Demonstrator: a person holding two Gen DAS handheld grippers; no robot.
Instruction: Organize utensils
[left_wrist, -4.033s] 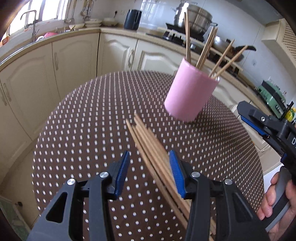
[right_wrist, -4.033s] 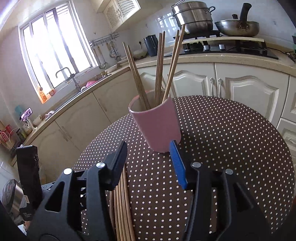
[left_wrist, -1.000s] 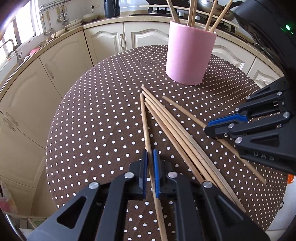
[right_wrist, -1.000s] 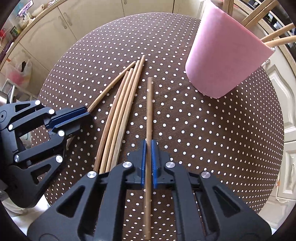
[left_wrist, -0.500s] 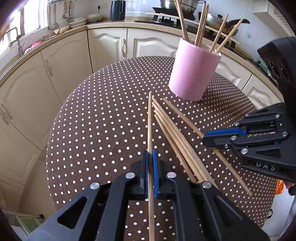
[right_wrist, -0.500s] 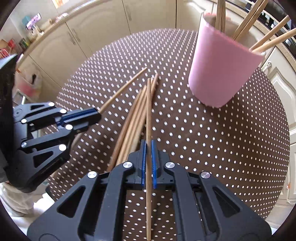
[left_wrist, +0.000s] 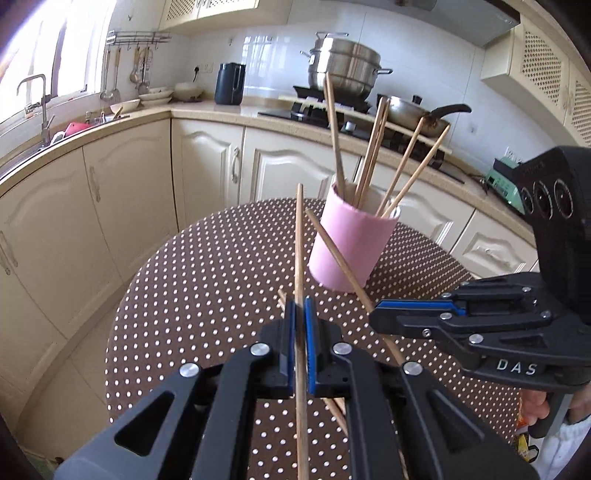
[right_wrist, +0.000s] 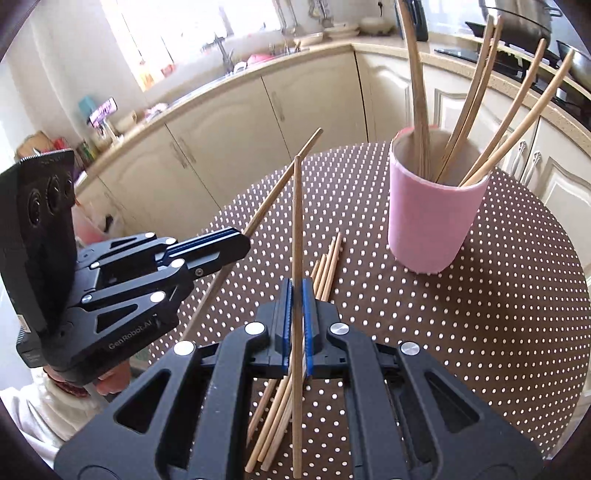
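My left gripper (left_wrist: 300, 306) is shut on one wooden chopstick (left_wrist: 298, 240), held off the table and pointing toward the pink cup (left_wrist: 347, 251). My right gripper (right_wrist: 296, 286) is shut on a second chopstick (right_wrist: 296, 221), also lifted, with the pink cup (right_wrist: 428, 221) ahead to its right. Each gripper shows in the other's view: the right gripper (left_wrist: 373, 315) with its chopstick (left_wrist: 326, 240), the left gripper (right_wrist: 243, 240) with its chopstick (right_wrist: 282, 181). Several chopsticks (right_wrist: 419, 92) stand in the cup. A few loose chopsticks (right_wrist: 327, 269) lie on the table under the grippers.
The round table (right_wrist: 480, 332) has a brown dotted cloth. Cream cabinets (left_wrist: 129, 192) and a counter curve behind it, with a stove and steel pot (left_wrist: 345, 66) beyond the cup and a sink (left_wrist: 33, 99) at the far left. A hand (left_wrist: 535, 406) holds the right gripper's handle.
Both grippers, open four seconds ago, closed on one chopstick each. Over the last second they have raised them off the table and tilted their tips up toward the cup.
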